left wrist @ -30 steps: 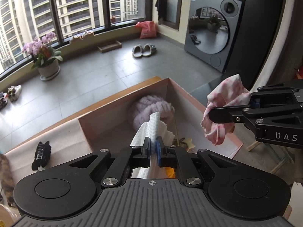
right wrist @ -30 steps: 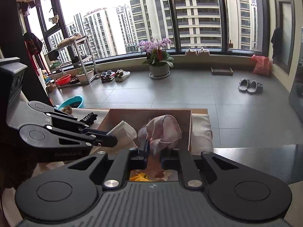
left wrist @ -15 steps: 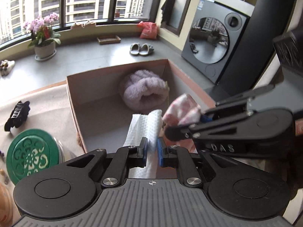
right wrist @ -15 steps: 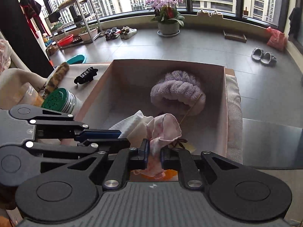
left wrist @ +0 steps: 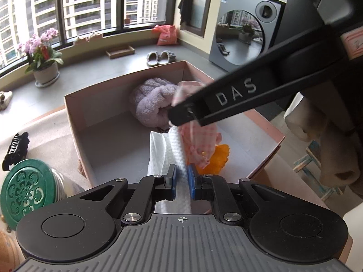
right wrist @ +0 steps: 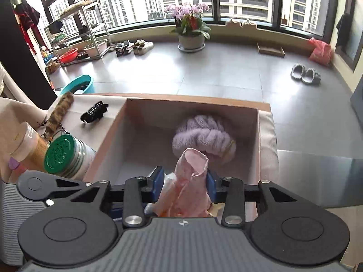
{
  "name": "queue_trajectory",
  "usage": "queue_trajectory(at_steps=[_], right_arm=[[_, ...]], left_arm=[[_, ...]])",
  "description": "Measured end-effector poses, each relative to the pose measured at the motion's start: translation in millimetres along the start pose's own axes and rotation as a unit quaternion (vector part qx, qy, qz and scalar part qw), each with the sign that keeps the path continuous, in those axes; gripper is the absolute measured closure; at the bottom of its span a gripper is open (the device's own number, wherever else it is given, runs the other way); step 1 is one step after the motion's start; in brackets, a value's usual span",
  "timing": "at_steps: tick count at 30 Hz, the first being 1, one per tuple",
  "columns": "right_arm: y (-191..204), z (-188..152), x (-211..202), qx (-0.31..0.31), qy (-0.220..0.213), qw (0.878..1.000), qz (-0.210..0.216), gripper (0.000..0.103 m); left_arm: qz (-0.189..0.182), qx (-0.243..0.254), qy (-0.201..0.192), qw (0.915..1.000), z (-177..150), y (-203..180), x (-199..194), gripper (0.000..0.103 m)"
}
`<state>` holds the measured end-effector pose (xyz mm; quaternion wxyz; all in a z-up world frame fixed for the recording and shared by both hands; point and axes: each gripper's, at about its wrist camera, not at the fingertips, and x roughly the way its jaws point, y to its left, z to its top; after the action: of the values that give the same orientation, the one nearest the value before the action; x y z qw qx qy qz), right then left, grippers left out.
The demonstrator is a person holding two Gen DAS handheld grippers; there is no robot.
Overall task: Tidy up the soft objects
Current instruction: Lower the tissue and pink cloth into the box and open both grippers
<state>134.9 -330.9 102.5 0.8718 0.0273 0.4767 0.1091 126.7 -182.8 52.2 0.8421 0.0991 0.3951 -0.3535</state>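
Note:
My left gripper (left wrist: 180,178) is shut on a white waffle cloth (left wrist: 166,151) and holds it over the open cardboard box (left wrist: 74,113). My right gripper (right wrist: 185,181) has its jaws spread wide, and a pink cloth (right wrist: 192,181) stands loosely between them, low in the box. The pink cloth (left wrist: 199,136) also shows in the left wrist view, under the right gripper's finger (left wrist: 217,104). A rolled lilac towel (right wrist: 204,136) lies at the far end of the box (right wrist: 109,140). Something orange (left wrist: 219,158) lies on the box floor.
Left of the box stand a jar with a green lid (right wrist: 62,154), a black hair claw (right wrist: 94,112) and a brown furry strip (right wrist: 60,111). A tan bottle (right wrist: 27,145) stands near the jar. Tiled floor lies beyond the table.
My right gripper has opened, and the pink cloth now sits loose between its jaws, lower in the box. My left gripper still grips the white cloth and has moved over the box.

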Motion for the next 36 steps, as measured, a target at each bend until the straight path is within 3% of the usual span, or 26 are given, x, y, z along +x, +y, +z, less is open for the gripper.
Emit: queue_trajectory(at_steps=[2,6,10,14,17,21,26,31,36], right_arm=[[5.5,3.5,2.6,-0.002,0.005,1.0,0.013,0.065],[2.3,5.9,30.3,0.037,0.056,0.997,0.033,0.071],[-0.4,-4.5,56.0,0.041,0.092,0.995,0.003,0.071],[-0.3,-7.8,53.0,0.035,0.094,0.995,-0.017,0.071],[-3.9,-6.1,42.4,0.036,0.085,0.995,-0.023,0.067],[-11.8,-4.0,18.7,0.054,0.05,0.997,-0.029,0.044],[-5.8,-7.5,-16.3,0.045,-0.014,0.998,-0.049,0.038],[13.2,-17.5,-40.7,0.018,-0.067,0.996,-0.06,0.037],[41.0,-30.6,-56.8,-0.019,-0.097,0.993,-0.057,0.031]], left_arm=[[-0.003,0.008,-0.005,1.0,-1.1,-2.1,-1.8,0.09],[-0.013,0.035,-0.014,0.9992,-6.4,-5.0,-12.4,0.09],[-0.012,0.052,-0.021,0.9984,-11.5,-9.0,-20.3,0.09],[-0.027,0.043,-0.042,0.9978,-12.4,-11.2,-28.4,0.089],[-0.025,0.055,-0.064,0.9961,-15.3,-16.4,-34.5,0.089],[-0.004,0.069,-0.083,0.9941,-11.3,-20.7,-44.1,0.089],[-0.001,0.029,-0.136,0.9903,-20.5,-12.9,-72.0,0.089],[-0.002,0.022,-0.184,0.9827,-41.0,-3.5,-104.2,0.089],[0.028,0.005,-0.203,0.9789,-72.4,18.1,-130.5,0.088]])
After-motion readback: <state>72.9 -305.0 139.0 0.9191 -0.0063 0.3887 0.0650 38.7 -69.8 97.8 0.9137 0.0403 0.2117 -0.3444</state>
